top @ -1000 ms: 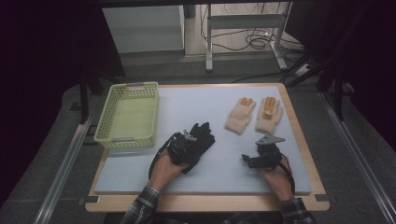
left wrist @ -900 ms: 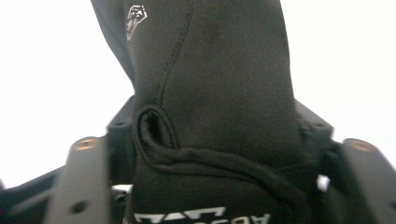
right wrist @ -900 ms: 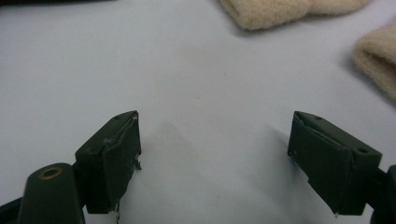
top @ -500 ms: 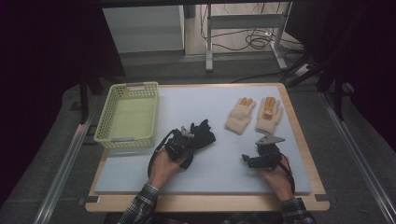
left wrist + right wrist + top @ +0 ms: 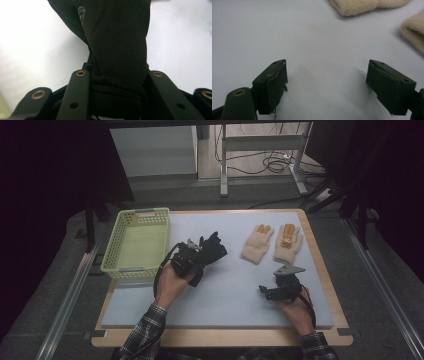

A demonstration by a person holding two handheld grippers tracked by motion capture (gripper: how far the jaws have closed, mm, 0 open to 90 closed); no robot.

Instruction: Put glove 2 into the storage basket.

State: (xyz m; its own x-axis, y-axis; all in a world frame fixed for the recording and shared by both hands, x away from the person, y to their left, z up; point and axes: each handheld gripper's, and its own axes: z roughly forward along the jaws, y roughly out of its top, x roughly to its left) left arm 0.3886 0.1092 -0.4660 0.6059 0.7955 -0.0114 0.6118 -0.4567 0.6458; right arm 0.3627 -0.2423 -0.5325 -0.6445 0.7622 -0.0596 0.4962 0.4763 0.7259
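1. Nearest the person, the right claw (image 5: 265,292) hovers low over the pale tabletop (image 5: 225,295), held in the right hand (image 5: 295,312). In the right gripper view its jaws stand wide apart with nothing between them: released.
2. A little farther in and to the left, the left hand (image 5: 170,285) carries the left claw (image 5: 192,257). It is clenched on a black glove (image 5: 210,251); the left gripper view shows the ribbed cuff (image 5: 117,92) pinched between the two jaws, the rest of the glove hanging away from them over the tabletop.
3. Beyond the right claw, well apart from it, two cream gloves (image 5: 272,242) lie flat side by side, fingertips orange, pointing away from the person.
4. At the far left, a yellow-green basket (image 5: 112,260) sits on the tabletop's edge, just beside the left claw.
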